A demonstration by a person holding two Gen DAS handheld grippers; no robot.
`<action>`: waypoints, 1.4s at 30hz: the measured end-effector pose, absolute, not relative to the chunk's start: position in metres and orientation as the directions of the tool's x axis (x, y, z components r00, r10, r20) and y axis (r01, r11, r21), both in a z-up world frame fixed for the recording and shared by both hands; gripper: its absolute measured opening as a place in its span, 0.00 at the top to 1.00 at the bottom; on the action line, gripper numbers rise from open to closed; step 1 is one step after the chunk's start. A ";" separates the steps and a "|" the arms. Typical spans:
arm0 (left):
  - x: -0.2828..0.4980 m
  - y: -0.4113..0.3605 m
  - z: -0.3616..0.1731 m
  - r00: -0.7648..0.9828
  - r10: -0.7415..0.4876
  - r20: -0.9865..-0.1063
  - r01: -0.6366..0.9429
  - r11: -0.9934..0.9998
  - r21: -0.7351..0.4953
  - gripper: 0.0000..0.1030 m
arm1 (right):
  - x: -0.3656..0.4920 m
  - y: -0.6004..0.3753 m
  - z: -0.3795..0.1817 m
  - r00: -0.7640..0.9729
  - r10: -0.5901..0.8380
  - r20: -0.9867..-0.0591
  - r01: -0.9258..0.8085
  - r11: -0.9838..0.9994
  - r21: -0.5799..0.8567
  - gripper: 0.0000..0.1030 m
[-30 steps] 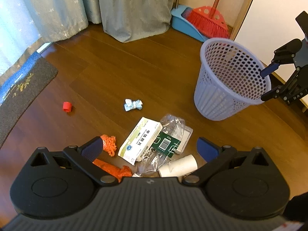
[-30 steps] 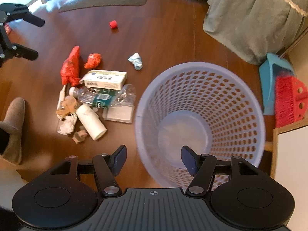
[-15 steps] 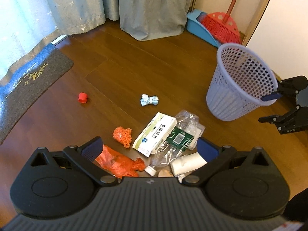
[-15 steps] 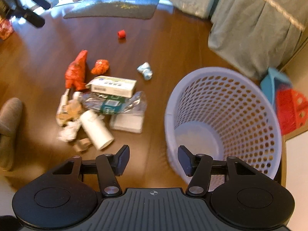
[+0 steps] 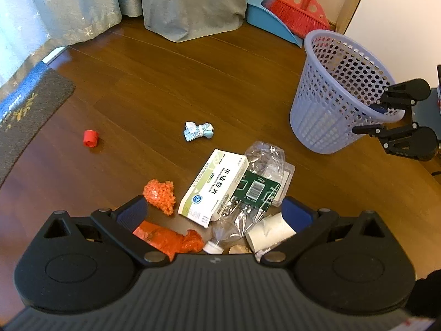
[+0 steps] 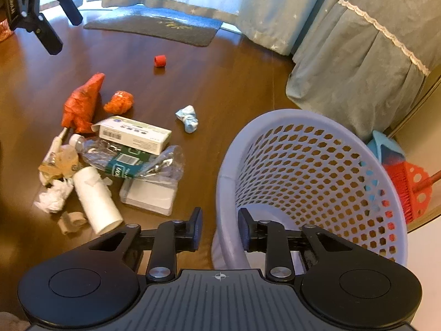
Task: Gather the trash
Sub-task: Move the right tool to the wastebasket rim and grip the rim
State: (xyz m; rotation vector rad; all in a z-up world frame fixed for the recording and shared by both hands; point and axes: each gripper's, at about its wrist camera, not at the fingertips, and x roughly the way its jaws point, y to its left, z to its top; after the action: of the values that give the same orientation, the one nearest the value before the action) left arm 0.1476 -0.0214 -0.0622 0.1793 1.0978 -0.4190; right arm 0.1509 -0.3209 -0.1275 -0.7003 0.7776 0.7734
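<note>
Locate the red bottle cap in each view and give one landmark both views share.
Left wrist view: red cap lies on the floor at left-centre, alone, left of the blue wad.
Right wrist view: red cap lies on the floor at upper centre, below the doormat.
Shared landmark: lavender basket.
</note>
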 end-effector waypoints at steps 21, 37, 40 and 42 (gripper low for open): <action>0.139 0.012 -0.118 0.415 -0.263 -0.871 0.342 0.932 -0.118 0.09 | 0.150 -0.314 -0.149 0.521 0.274 -0.808 -0.805 0.472 -0.359 0.93; 0.122 0.018 -0.154 0.425 -0.290 -0.858 0.339 0.929 -0.147 0.11 | 0.116 -0.278 -0.177 0.508 -0.014 -0.861 -0.851 0.150 -0.504 0.93; 0.120 0.018 -0.158 0.423 -0.286 -0.860 0.342 0.929 -0.141 0.12 | 0.104 -0.270 -0.189 0.558 0.002 -0.830 -0.812 0.205 -0.546 0.95; 0.121 0.020 -0.158 0.430 -0.280 -0.859 0.330 0.934 -0.139 0.12 | 0.098 -0.263 -0.196 0.605 0.015 -0.796 -0.774 0.244 -0.584 0.96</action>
State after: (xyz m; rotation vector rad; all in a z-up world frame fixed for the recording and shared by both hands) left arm 0.1206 0.0202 -0.1578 0.0534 1.0606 -0.3808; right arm 0.0982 -0.2627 -0.1959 -1.2168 0.7691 0.6179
